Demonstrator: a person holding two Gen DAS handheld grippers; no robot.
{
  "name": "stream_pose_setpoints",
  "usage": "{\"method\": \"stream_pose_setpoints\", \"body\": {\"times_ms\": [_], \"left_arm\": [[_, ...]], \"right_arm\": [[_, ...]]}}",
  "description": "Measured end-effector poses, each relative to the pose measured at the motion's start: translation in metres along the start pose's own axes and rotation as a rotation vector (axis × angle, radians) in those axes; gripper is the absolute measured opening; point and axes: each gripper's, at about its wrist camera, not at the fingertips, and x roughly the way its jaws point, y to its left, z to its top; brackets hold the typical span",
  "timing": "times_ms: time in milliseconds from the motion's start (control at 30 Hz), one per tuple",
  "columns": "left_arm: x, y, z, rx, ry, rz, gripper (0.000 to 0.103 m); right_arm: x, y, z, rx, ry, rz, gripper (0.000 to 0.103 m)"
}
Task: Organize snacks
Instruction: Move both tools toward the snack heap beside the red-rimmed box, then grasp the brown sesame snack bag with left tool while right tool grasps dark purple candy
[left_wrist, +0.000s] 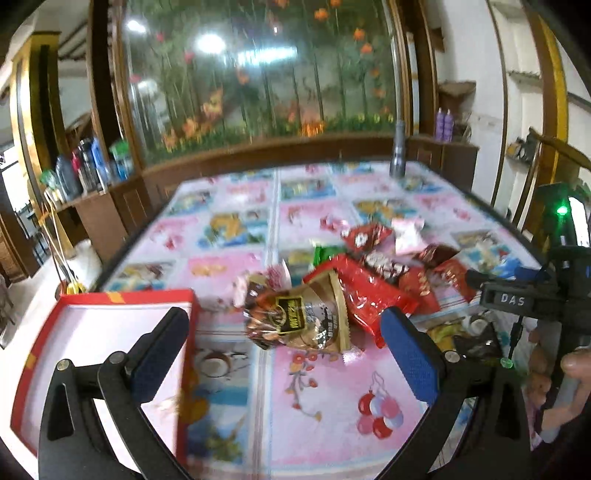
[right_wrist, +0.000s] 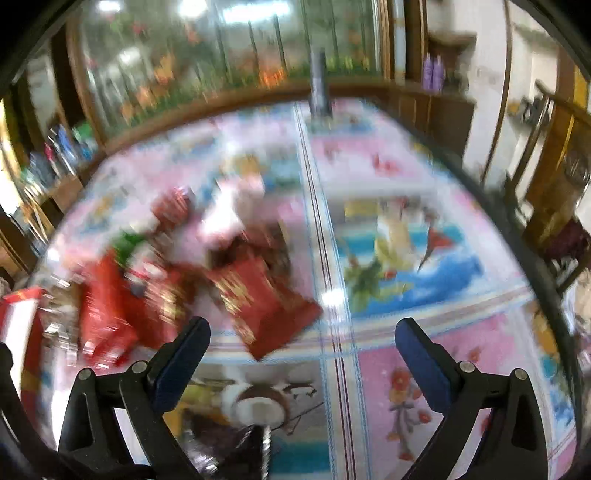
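A heap of snack packets (left_wrist: 373, 269) lies on the patterned table, mostly red wrappers. A brown and gold packet (left_wrist: 299, 314) lies nearest, just ahead of my left gripper (left_wrist: 284, 332), which is open with nothing between its blue pads. A red box with a white inside (left_wrist: 92, 332) sits at the left, under the left finger. In the blurred right wrist view my right gripper (right_wrist: 303, 343) is open above the table, and a red packet with gold print (right_wrist: 266, 310) lies just ahead of its left finger. The box's edge (right_wrist: 18, 306) shows at far left.
The table has a pink and blue picture cloth (left_wrist: 314, 398) under glass. A dark metal cylinder (left_wrist: 398, 155) stands at its far edge. A wooden ledge with bottles (left_wrist: 88, 166) and a flower mural run behind. The other hand-held gripper (left_wrist: 532, 295) and a hand show at right.
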Motion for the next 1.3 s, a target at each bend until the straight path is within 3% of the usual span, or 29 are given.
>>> {"method": "stream_pose_setpoints", "body": {"times_ms": [33,100,300,433,667,900,1167,1300], "left_arm": [[-0.008,0.004,0.001,-0.006,-0.021,-0.004,0.103],[-0.018,0.014,0.000,-0.011,-0.033,-0.028,0.103],[-0.001,0.044,-0.028,0.003,0.126,-0.055,0.103],[0.001,0.057,-0.047,-0.007,0.158,-0.033,0.103],[-0.003,0.072,-0.052,-0.032,0.173,-0.028,0.103],[0.006,0.061,-0.044,-0.012,0.176,-0.014,0.103],[0.045,0.041,-0.012,0.083,0.214,0.030,0.103],[0.077,0.036,0.006,0.055,0.259,0.007,0.103]], "right_arm": [[-0.018,0.003,-0.002,-0.023,-0.078,-0.002,0.102],[-0.039,0.009,-0.008,-0.081,-0.125,-0.009,0.102],[-0.060,0.014,-0.030,-0.259,-0.013,-0.025,0.101],[-0.057,0.013,-0.047,-0.300,0.061,0.014,0.101],[-0.033,0.013,-0.054,-0.242,0.125,0.092,0.097],[-0.030,0.018,-0.051,-0.230,0.131,0.134,0.097],[-0.016,0.026,-0.051,-0.190,0.179,0.222,0.091],[-0.016,0.016,-0.049,-0.123,0.173,0.297,0.091]]}}
